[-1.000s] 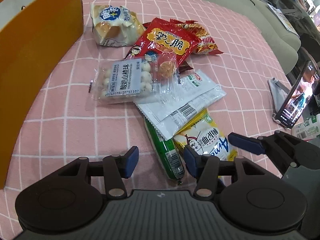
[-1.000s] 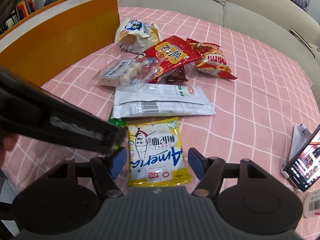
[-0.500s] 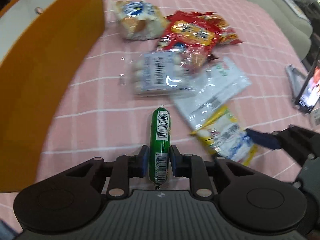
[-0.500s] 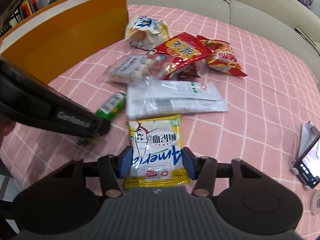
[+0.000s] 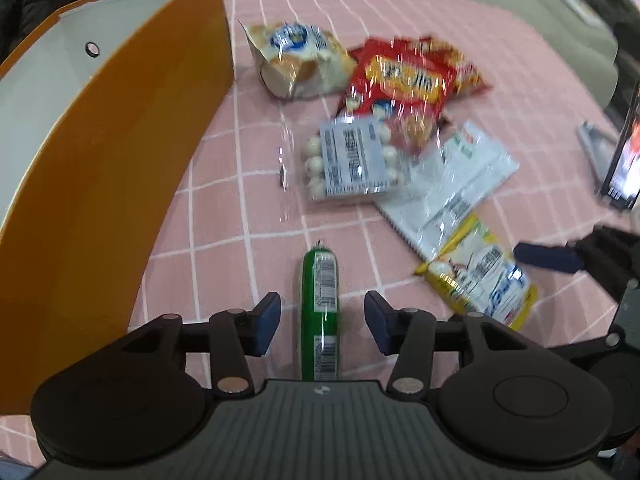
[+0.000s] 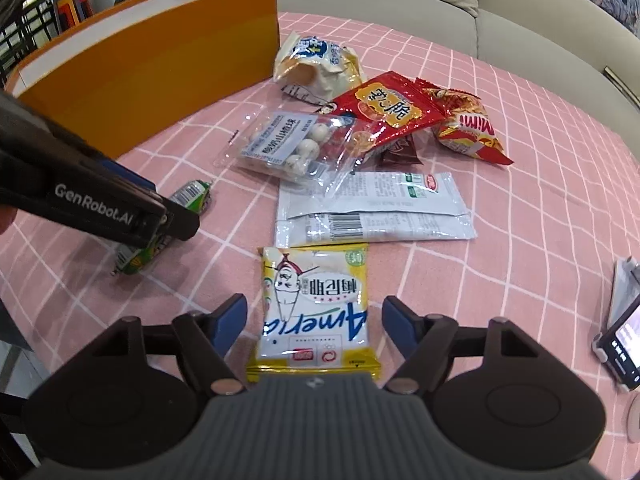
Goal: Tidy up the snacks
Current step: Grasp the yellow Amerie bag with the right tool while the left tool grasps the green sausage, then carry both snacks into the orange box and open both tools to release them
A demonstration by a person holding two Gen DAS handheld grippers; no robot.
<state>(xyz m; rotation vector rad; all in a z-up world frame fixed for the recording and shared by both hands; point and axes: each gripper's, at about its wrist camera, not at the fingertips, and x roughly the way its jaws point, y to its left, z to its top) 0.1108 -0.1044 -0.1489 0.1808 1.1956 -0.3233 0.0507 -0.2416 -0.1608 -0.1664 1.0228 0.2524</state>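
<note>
A green sausage stick (image 5: 320, 312) lies on the pink checked cloth between the fingers of my left gripper (image 5: 320, 322), which is open and not touching it. It also shows in the right wrist view (image 6: 188, 196), partly hidden by the left gripper body. My right gripper (image 6: 314, 322) is open around a yellow snack packet (image 6: 316, 304) that lies flat on the cloth; its fingers stand clear of the packet's sides. An orange box (image 5: 100, 168) stands to the left.
A pile of snacks lies ahead: a clear pack of white balls (image 6: 288, 144), white sachets (image 6: 372, 208), red bags (image 6: 388, 108), a bread bag (image 6: 316, 64). A phone on a stand (image 6: 624, 344) is at right. A sofa (image 6: 520, 20) lies beyond.
My left gripper was shut on the green sausage and has opened, leaving it on the cloth nearer the orange box. My right gripper has opened wider around the yellow packet.
</note>
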